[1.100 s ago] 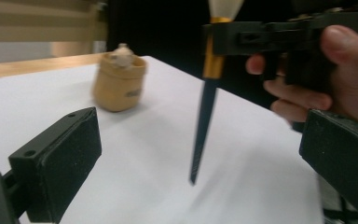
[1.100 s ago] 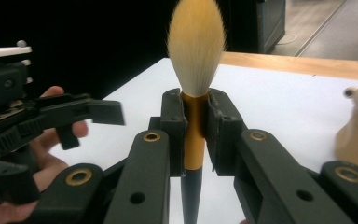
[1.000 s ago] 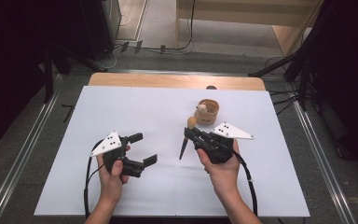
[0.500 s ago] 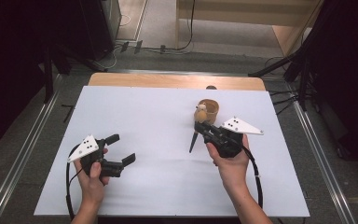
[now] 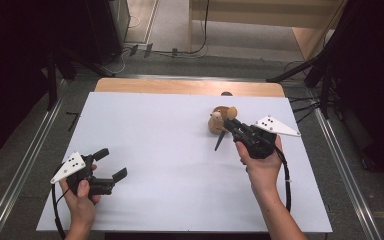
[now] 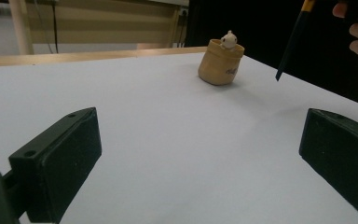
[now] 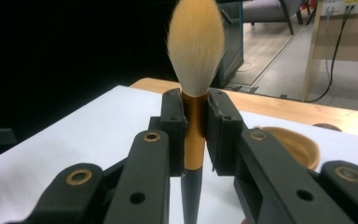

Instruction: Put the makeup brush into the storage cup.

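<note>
**Brush clamped in my right claw, left claw standing apart**

My right claw (image 7: pixel 196 116) is clamped on a makeup brush (image 7: pixel 195 60), its jaws pinching the golden ferrule just below the pale bristle head. In the high view that right claw (image 5: pixel 228 125) sits at the right of the white tabletop (image 5: pixel 170 140), the brush's dark handle slanting down toward the surface, its bristles close by a small tan pot (image 5: pixel 217 122). From my left gripper view the pot (image 6: pixel 220 63) stands upright with a little pale figure (image 6: pixel 228 40) poking from its mouth. My left claw (image 5: pixel 111 164) is near the front-left corner, jaws spread wide with nothing between them, well apart from the pot.
</note>
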`<state>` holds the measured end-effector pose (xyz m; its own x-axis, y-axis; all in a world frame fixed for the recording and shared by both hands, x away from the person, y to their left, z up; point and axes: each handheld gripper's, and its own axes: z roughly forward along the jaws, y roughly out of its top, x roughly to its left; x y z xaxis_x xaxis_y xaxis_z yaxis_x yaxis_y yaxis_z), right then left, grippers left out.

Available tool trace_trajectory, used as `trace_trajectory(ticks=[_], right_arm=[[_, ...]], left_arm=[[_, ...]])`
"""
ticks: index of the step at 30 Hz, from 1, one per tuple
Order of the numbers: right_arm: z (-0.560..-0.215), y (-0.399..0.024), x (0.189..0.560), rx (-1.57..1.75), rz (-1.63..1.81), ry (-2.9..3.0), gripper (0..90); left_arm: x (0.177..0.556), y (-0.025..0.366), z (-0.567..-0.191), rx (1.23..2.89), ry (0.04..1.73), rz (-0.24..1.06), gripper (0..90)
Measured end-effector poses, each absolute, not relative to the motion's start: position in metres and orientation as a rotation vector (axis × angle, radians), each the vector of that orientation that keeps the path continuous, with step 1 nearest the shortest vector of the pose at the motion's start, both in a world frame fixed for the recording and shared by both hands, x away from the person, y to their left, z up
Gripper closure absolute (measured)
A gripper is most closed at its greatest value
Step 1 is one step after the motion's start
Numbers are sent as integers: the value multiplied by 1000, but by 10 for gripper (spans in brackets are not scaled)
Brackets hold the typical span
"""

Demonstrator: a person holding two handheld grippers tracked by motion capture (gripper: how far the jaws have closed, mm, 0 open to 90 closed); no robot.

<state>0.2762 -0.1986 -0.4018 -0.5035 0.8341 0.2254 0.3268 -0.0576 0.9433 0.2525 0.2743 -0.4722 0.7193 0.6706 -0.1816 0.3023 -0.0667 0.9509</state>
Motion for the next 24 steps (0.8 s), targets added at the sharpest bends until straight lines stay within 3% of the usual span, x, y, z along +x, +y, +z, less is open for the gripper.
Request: trace_trajectory(ticks=[24], right_arm=[[-383, -229, 306, 1173, 1523, 1683, 804]], left_arm=[[241, 316, -480, 1635, 850, 401, 0]])
